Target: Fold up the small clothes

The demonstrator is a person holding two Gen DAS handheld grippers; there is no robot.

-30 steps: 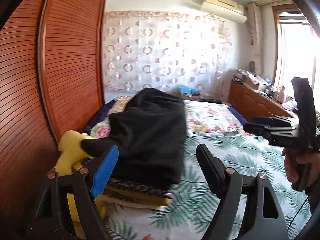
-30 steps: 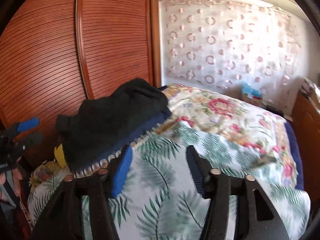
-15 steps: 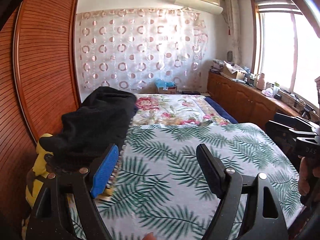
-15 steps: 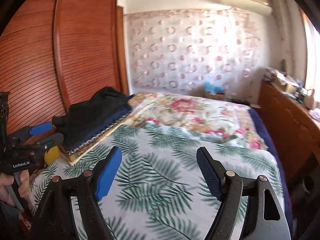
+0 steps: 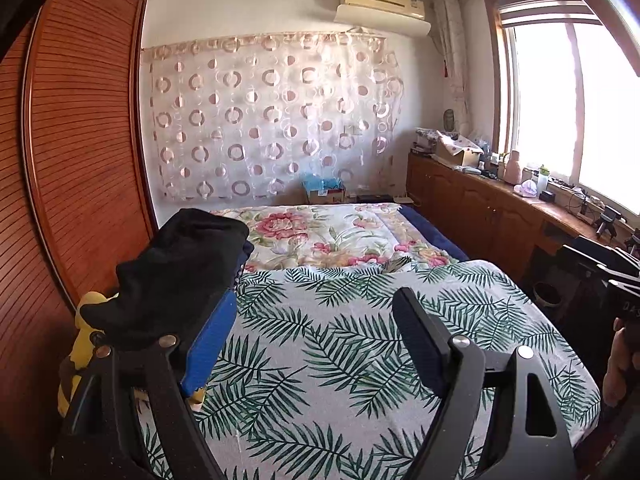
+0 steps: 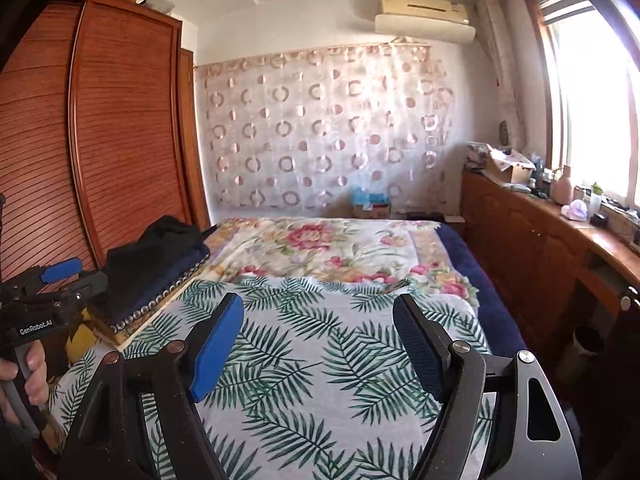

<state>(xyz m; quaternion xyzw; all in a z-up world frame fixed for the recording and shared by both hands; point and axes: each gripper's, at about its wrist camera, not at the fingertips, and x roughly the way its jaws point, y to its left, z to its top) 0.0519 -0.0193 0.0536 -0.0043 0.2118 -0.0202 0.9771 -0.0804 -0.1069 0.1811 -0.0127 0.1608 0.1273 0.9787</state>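
black folded clothes [image 5: 180, 268] sit stacked far left on the leaf-print bed sheet [image 5: 360, 340]; left gripper [image 5: 316, 344] and right gripper [image 6: 320, 340] gape wide, empty; nothing visibly remains to fold.

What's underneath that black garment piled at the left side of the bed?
The black garment lies on a dark blue folded layer with a studded edge, atop a tan cushion. Anything between those layers is hidden.
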